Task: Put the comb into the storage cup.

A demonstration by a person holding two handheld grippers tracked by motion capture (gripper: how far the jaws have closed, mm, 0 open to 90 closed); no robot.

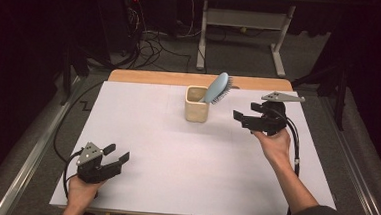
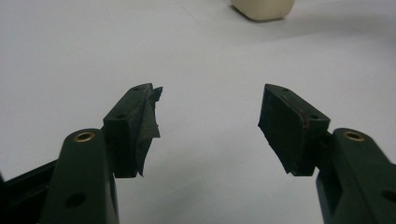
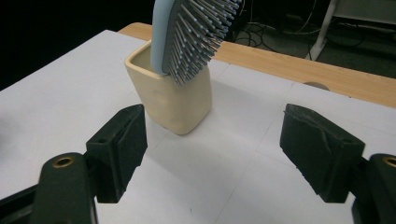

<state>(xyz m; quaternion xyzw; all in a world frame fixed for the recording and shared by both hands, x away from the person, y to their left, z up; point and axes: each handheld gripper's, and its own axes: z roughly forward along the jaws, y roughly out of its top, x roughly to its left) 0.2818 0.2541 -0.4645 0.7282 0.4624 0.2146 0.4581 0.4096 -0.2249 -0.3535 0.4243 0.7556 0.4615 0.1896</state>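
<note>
Cup [image 1: 197, 110]: a cream, glazed-looking holder with a squarish mouth and rounded corners, standing upright toward the far middle of the white surface [image 1: 174, 176]; its smooth wall is also showing in the right gripper view [image 3: 173, 100] and its base in the left gripper view [image 2: 263, 8].
Hairbrush [image 1: 216, 88]: a pale blue oval paddle with dense grey bristles, sitting handle-down inside the cup and leaning over the cup's right rim; in the right gripper view [image 3: 196, 32] the bristles are facing the camera.
Surface: a flat matte white sheet lying over a wooden top, whose tan edge is showing beyond the cup.
Right claw [image 1: 242, 118]: held level in the right hand [image 1: 276, 145] just right of the cup, pointing at it; its black padded jaws are standing spread apart, gripping nothing.
Left claw [image 1: 116, 153]: resting low in the left hand [image 1: 80, 191], well apart from the cup on the near left; its jaws are spreading wide over bare surface, with frayed tape on one pad.
</note>
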